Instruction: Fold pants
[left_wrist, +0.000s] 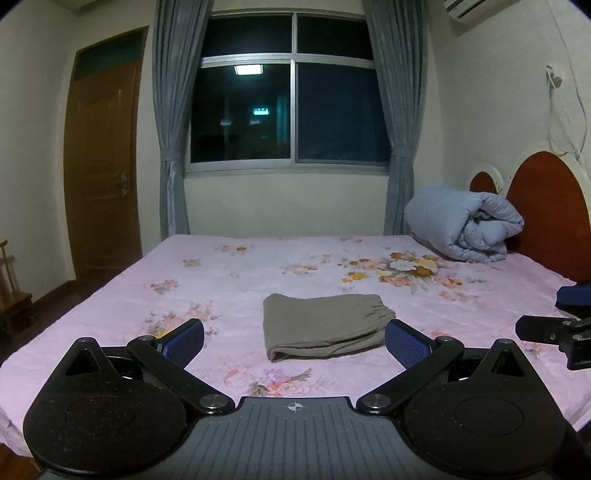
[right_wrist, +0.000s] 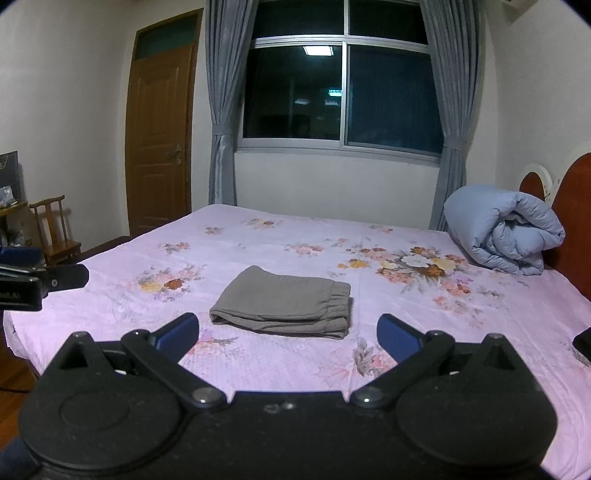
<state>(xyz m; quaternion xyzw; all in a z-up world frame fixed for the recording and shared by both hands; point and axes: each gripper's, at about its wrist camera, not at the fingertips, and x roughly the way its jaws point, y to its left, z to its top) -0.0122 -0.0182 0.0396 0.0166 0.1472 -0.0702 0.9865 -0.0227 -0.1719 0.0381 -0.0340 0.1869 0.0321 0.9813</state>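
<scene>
Grey pants (left_wrist: 325, 325) lie folded into a flat rectangle on the pink floral bed sheet (left_wrist: 229, 273), waistband to the right. They also show in the right wrist view (right_wrist: 284, 302). My left gripper (left_wrist: 293, 341) is open and empty, held above the bed just short of the pants. My right gripper (right_wrist: 288, 334) is open and empty too, just short of the pants' near edge. The right gripper shows at the right edge of the left wrist view (left_wrist: 554, 332). The left gripper shows at the left edge of the right wrist view (right_wrist: 37, 284).
A rolled blue duvet (left_wrist: 465, 229) lies at the bed's far right by the red headboard (left_wrist: 546, 214). A window with grey curtains (left_wrist: 170, 122) is behind the bed, a wooden door (left_wrist: 103, 155) at left. A wooden chair (right_wrist: 55, 232) stands left of the bed.
</scene>
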